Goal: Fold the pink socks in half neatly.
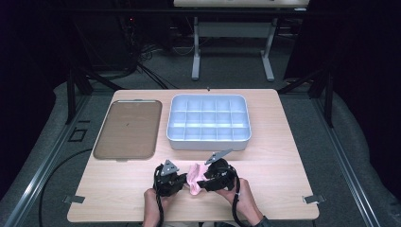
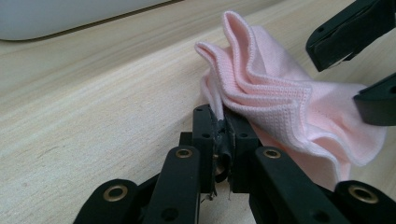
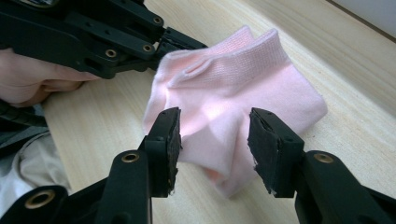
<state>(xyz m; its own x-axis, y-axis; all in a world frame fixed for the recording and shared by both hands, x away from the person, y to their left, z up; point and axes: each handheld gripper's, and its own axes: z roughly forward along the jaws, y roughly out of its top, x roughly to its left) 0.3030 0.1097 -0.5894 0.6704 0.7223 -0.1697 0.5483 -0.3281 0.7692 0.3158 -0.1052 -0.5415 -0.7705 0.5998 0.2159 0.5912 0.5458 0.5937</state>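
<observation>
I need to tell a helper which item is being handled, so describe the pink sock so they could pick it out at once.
On the wooden table, look at the near edge, in front of the white compartment tray. There the pink sock sits between the two black grippers, pinched by the left gripper, with the right gripper open around it. It is the one soft, pink, ribbed-cuffed thing there.

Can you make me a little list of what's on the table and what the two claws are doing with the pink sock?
Held thing: pink sock, bunched, near the table's front edge
Left claw: shut, pinching the sock's edge
Right claw: open, jaws on either side of the sock
Behind: white compartment tray, nothing in it
Left of it: brown flat tray
Surface: wooden table
</observation>
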